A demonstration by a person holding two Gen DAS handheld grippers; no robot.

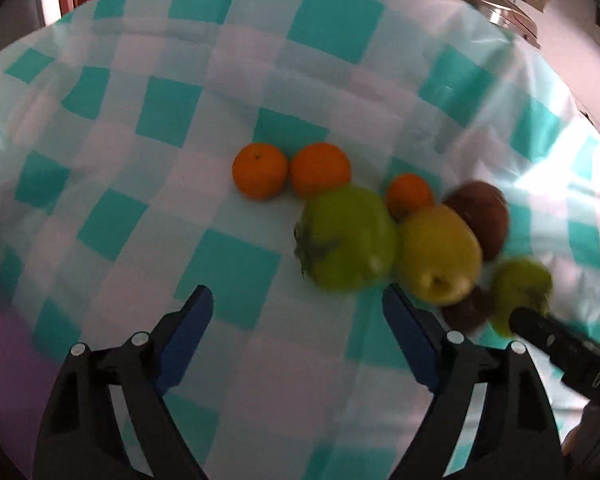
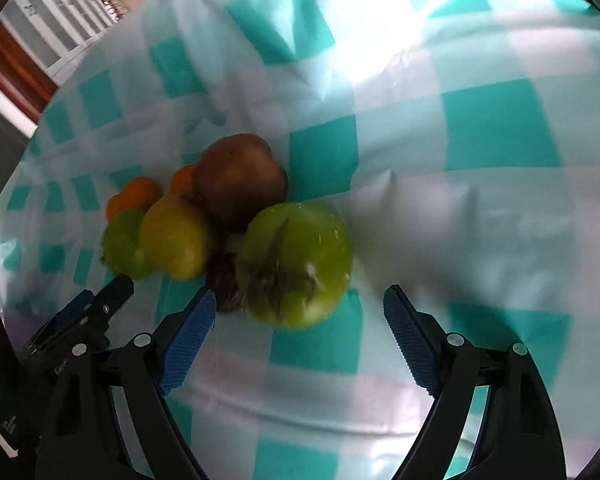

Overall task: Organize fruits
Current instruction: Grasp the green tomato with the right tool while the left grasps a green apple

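Both tools hover with fingers spread and nothing between them: the left tool [image 1: 298,304] near a green persimmon [image 1: 346,238], the right tool [image 2: 300,306] just short of another green persimmon [image 2: 298,264]. Beyond these, on the checked counter [image 1: 236,264], cluster a yellow apple [image 1: 438,254], brown fruits [image 2: 240,178] and three tangerines [image 1: 260,171].

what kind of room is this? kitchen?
Probably a home kitchen or dining area: a table under a teal checked tablecloth, loose fruit such as oranges, and a lidded metal pot behind it.
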